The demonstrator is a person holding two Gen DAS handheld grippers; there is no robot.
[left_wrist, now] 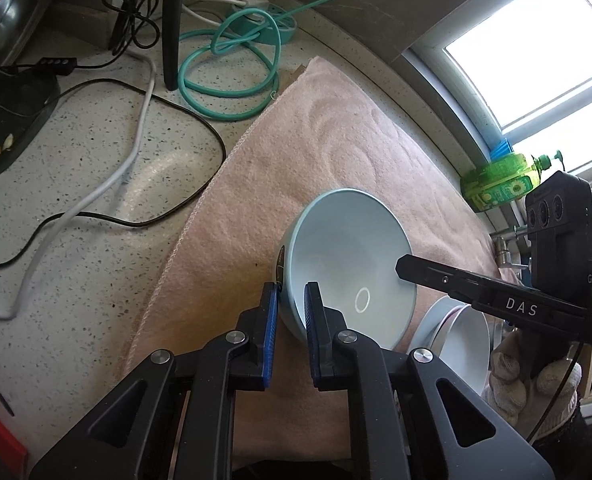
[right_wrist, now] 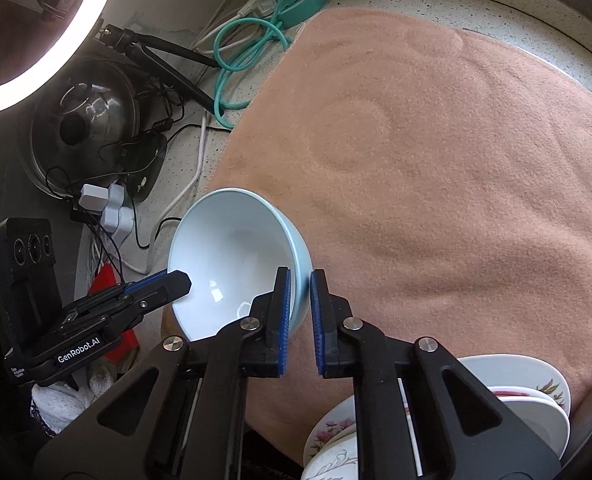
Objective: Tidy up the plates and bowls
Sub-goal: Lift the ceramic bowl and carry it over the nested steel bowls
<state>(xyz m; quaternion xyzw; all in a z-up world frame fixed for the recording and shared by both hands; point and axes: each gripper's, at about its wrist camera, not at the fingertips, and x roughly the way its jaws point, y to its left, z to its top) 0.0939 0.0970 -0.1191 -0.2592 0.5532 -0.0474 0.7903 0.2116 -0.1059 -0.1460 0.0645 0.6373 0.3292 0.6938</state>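
Left wrist view showed a speckled stone counter [left_wrist: 96, 152], and on it a broad peach-pink felt cloth [left_wrist: 315, 152] that serves here as the landmark. A pale blue ceramic bowl [left_wrist: 347, 256] sat tilted at the cloth's near-left part, pinched on opposite sides of its rim. The left gripper [left_wrist: 290, 320] was clenched on the bowl's near rim, wall between its blue pads; the right gripper [right_wrist: 299, 312] gripped the opposite rim the same way. At the cloth's near-right corner stood a stack of white floral-patterned plates and bowls [right_wrist: 535, 408], untouched. Beyond the cloth's far-left corner lay a coiled teal cable [left_wrist: 232, 76].

Judging by this, the sorting looked barely begun: most of the cloth lay bare, only the blue bowl was in hand, and the stack remained to be arranged.
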